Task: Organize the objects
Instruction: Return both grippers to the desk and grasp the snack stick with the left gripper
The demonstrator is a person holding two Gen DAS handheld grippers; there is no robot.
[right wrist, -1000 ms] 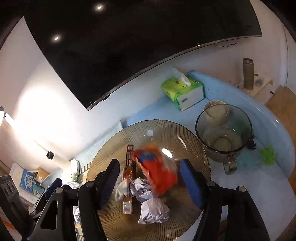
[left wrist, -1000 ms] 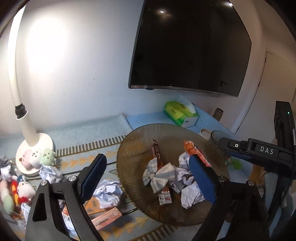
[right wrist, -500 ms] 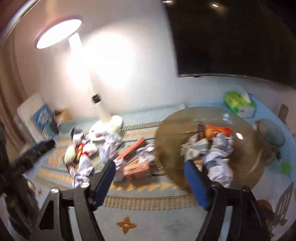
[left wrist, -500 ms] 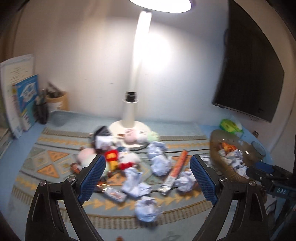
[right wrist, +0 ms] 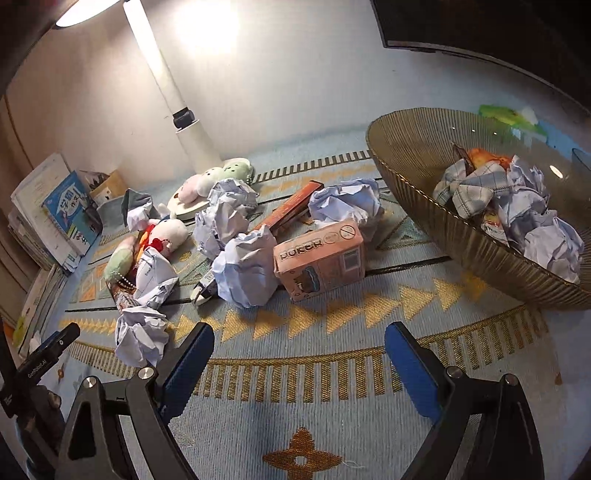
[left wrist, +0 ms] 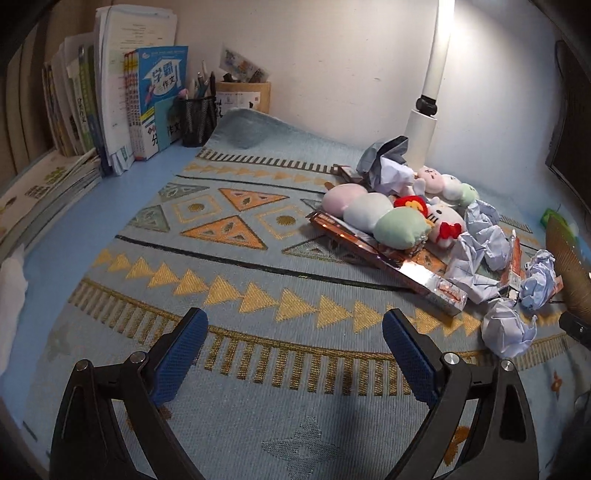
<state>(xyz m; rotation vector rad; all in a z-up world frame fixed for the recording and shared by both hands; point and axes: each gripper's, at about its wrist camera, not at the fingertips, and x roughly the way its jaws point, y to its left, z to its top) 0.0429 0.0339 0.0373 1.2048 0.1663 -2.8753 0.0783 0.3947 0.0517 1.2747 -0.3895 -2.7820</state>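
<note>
A pile of clutter lies on the patterned mat (left wrist: 229, 273): crumpled paper balls (right wrist: 245, 269) (left wrist: 508, 334), plush toys (left wrist: 373, 218) (right wrist: 166, 232), a pink POKER box (right wrist: 319, 254) and a long orange wrapper box (left wrist: 388, 254). A ribbed brown bowl (right wrist: 424, 206) at the right holds crumpled paper, a checked cloth and an orange packet. My left gripper (left wrist: 295, 349) is open and empty over bare mat, left of the pile. My right gripper (right wrist: 299, 358) is open and empty, just in front of the POKER box.
A white lamp post (right wrist: 166, 85) stands behind the pile. Books (left wrist: 147, 103) and a mesh pen holder (left wrist: 197, 118) line the back left. A dark screen (right wrist: 498, 26) hangs at the upper right. A green tissue box (right wrist: 506, 114) sits behind the bowl.
Both grippers have swung left, away from above the bowl, and dropped low over the mat. The orange packet that fell from the right gripper now lies in the bowl.
</note>
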